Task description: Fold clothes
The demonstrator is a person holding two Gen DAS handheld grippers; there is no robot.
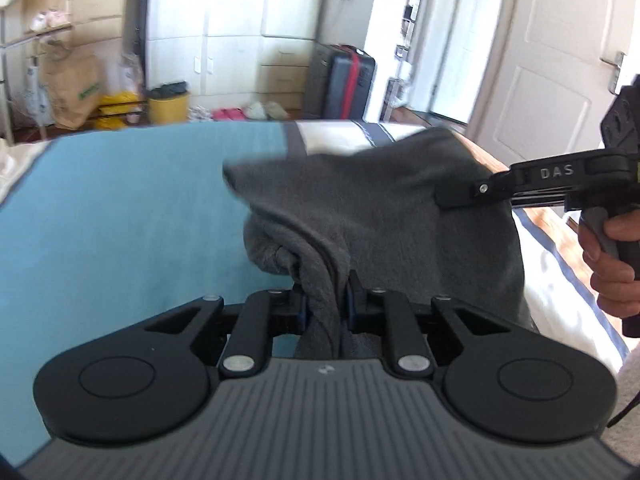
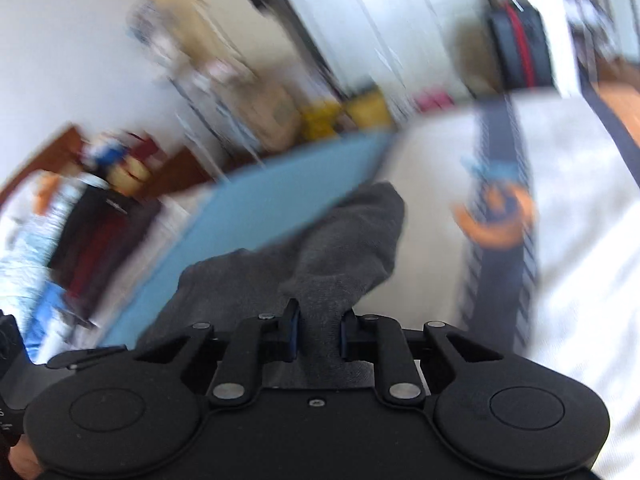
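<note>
Over a light blue mat (image 1: 120, 220), the dark grey knitted garment (image 1: 360, 208) hangs bunched between both claws. Left claw (image 1: 325, 300) grips one fold; only its view shows the right claw (image 1: 452, 198) pinching the far edge, while the blurred right view shows cloth clamped at its fingertips (image 2: 316, 332).

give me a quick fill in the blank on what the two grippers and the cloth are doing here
1. Both grippers are shut on the same ____ garment.
2. The left gripper pinches a ____ fold of it.
3. Under the garment lies a ____ mat.
4. The right gripper is held by a ____.

Missing: grey; bunched; blue; hand
</note>
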